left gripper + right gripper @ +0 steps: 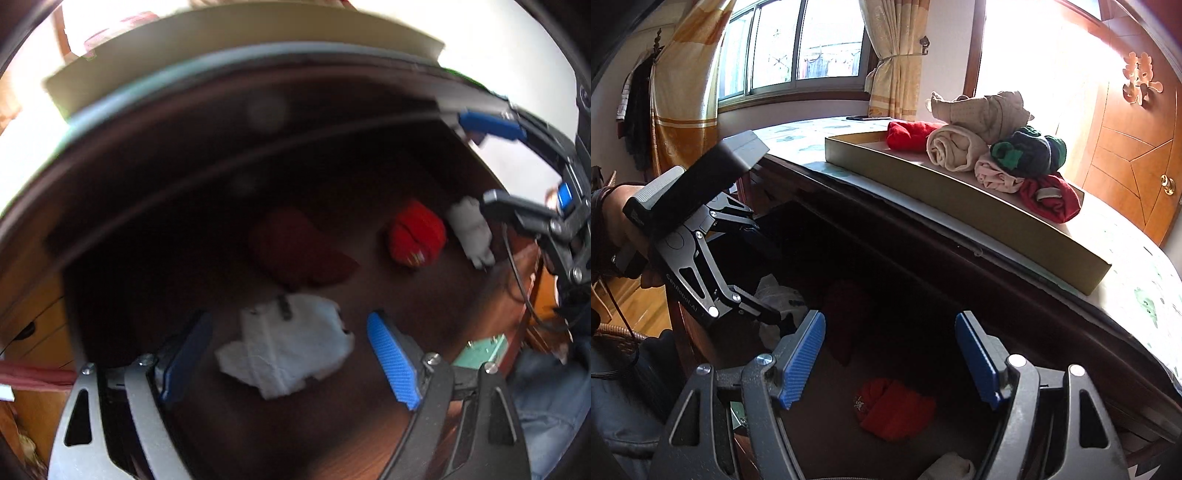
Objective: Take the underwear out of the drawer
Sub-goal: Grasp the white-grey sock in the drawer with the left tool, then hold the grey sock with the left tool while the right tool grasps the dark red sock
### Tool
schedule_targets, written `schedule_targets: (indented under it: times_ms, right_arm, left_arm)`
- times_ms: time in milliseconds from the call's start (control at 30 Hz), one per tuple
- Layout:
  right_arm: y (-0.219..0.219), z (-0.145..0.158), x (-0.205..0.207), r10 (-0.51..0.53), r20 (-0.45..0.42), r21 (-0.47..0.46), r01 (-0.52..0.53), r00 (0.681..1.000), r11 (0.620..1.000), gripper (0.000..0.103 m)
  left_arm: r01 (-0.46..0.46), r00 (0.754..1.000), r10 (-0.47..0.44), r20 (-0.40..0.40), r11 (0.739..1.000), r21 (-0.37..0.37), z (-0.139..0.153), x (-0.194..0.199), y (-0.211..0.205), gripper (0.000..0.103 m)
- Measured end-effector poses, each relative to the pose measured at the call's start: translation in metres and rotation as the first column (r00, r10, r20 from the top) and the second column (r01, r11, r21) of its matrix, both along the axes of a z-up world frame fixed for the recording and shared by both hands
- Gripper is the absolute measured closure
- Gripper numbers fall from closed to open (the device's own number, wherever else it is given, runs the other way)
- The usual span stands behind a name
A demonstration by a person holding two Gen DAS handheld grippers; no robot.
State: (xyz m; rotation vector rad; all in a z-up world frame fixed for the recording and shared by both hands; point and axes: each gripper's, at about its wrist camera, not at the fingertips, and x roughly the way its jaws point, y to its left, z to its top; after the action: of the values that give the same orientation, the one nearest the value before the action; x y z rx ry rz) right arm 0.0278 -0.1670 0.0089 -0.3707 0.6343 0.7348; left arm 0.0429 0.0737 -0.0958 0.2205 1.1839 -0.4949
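The dark wooden drawer [461, 295] stands open. In the left wrist view a white piece of underwear [288, 350] lies on its floor, right between the tips of my open left gripper [288, 343]. Behind it lie a dark red piece [295, 251], a bright red roll [417, 234] and a small white roll [471, 229]. My right gripper [890, 354] is open and empty above the drawer, over the bright red roll [894, 406]. The left gripper [768, 314] shows in the right wrist view, reaching down at the white piece [779, 295].
A shallow cardboard tray [997, 210] sits on the dresser top above the drawer, holding several rolled garments [993, 144]. The dresser's front edge [923, 236] overhangs the drawer. A window and curtains are behind, and a wooden door [1137, 147] at right.
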Motion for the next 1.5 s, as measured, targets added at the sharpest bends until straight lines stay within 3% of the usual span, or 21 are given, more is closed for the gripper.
schedule_targets:
  times_ms: [133,433,533,600,700,800,1067,1500]
  right_arm:
    - [0.003,-0.003,-0.001,0.012,-0.009,-0.018,-0.012,1.000,1.000,0.028]
    - [0.007,-0.008,0.000,0.030,-0.026,-0.038,-0.031,0.999,0.999,0.028]
    - [0.010,-0.010,0.001,0.040,-0.037,-0.048,-0.042,0.999,0.998,0.028]
    - [0.011,-0.010,0.001,0.047,-0.044,-0.054,-0.049,0.998,0.997,0.028]
    - [0.014,-0.012,0.003,0.060,-0.061,-0.068,-0.064,0.996,0.996,0.028]
    - [0.017,-0.015,0.005,0.082,-0.081,-0.100,-0.089,0.993,0.991,0.028]
    - [0.042,-0.023,0.013,0.137,-0.126,-0.194,-0.160,0.983,0.968,0.028]
    - [0.100,-0.052,0.033,0.197,-0.177,-0.284,-0.242,0.964,0.928,0.028]
  left_arm:
    - [0.031,0.993,-0.031,-0.117,1.000,-0.003,-0.015,0.008,-0.004,0.016]
    - [0.046,0.973,-0.037,-0.228,0.998,0.032,-0.035,0.018,-0.010,0.017]
    - [0.036,0.967,-0.021,-0.253,0.998,0.055,-0.044,0.020,-0.011,0.032]
    - [0.038,0.963,-0.022,-0.268,0.998,0.055,-0.048,0.020,-0.012,0.050]
    - [0.040,0.967,-0.031,-0.252,0.999,0.029,-0.046,0.016,-0.008,0.073]
    - [0.032,0.976,-0.030,-0.217,0.999,0.004,-0.040,0.010,-0.003,0.083]
    - [-0.066,0.997,0.066,-0.047,0.998,-0.007,-0.015,-0.009,0.023,0.084]
    - [-0.215,0.973,0.221,0.072,0.973,-0.086,0.005,-0.026,0.065,0.084]
